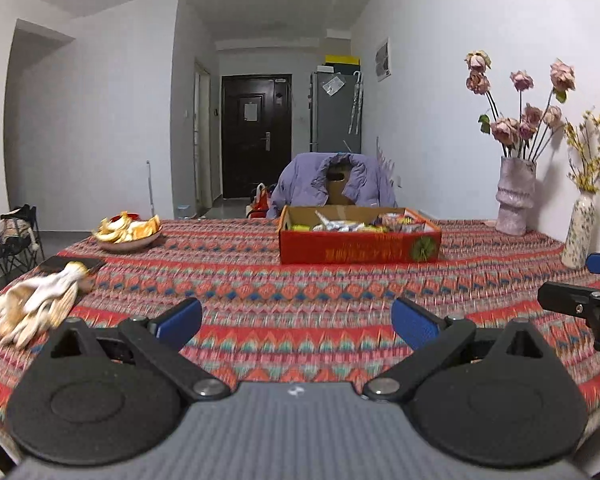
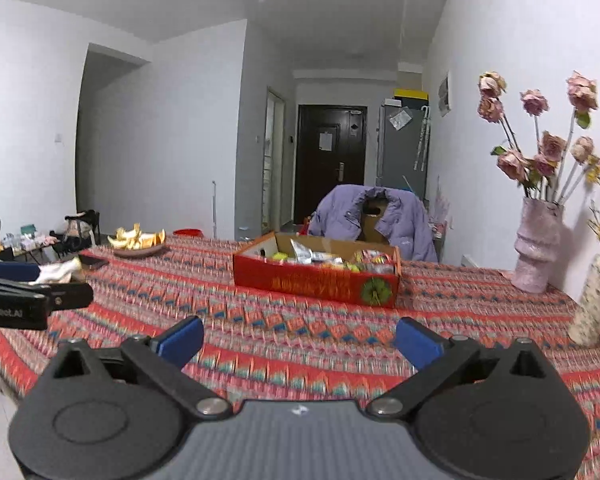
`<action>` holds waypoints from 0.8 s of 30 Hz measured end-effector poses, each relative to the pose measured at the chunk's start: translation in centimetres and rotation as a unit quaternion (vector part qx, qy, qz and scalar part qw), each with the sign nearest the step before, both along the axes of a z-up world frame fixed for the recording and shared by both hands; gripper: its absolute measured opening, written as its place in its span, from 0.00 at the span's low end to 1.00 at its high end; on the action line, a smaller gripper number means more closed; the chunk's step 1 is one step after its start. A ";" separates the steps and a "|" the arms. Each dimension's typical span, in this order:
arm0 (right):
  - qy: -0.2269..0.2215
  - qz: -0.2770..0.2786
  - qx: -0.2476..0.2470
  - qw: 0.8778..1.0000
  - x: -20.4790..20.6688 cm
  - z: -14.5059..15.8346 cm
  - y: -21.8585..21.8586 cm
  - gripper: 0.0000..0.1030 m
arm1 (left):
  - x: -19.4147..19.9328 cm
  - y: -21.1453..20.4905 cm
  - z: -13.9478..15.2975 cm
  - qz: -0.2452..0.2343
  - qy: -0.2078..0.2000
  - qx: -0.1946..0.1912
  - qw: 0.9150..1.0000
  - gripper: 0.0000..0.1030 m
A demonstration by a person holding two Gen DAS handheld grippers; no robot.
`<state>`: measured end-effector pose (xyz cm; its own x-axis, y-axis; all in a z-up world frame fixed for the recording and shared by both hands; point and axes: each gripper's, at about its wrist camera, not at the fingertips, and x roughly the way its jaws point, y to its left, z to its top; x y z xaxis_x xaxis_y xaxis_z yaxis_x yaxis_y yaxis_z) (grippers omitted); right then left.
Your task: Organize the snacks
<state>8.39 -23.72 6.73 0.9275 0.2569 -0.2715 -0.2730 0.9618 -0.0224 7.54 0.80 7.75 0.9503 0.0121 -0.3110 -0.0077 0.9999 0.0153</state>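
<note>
A red cardboard box (image 1: 360,246) filled with several wrapped snacks (image 1: 340,225) stands on the patterned tablecloth at the far middle of the table; it also shows in the right wrist view (image 2: 316,280) with snacks (image 2: 324,258) inside. My left gripper (image 1: 296,320) is open and empty, above the near part of the table, well short of the box. My right gripper (image 2: 298,338) is open and empty, also near the front edge. The right gripper's side shows at the right of the left wrist view (image 1: 592,304); the left gripper's side shows at the left of the right wrist view (image 2: 32,296).
A plate of orange peels (image 1: 126,232) sits far left, with white gloves (image 1: 36,304) and a dark phone (image 1: 70,264) near the left edge. Two vases with flowers (image 1: 516,196), (image 1: 580,232) stand by the right wall. A chair with a purple jacket (image 1: 332,180) is behind the table.
</note>
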 end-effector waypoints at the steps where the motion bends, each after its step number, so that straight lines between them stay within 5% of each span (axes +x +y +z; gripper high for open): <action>1: 0.002 -0.001 0.003 1.000 -0.8 -0.6 0.0 1.00 | -1.0 -0.1 -0.6 0.004 -0.001 0.000 1.000 1.00; 13: 0.031 0.008 0.017 0.999 -6.5 -5.8 1.1 1.00 | -6.3 -1.0 -4.5 -0.022 0.010 0.004 1.000 1.00; 24: 0.024 0.003 0.008 1.000 -6.5 -5.6 1.4 1.00 | -6.7 -0.3 -5.2 -0.020 0.014 -0.003 1.000 1.00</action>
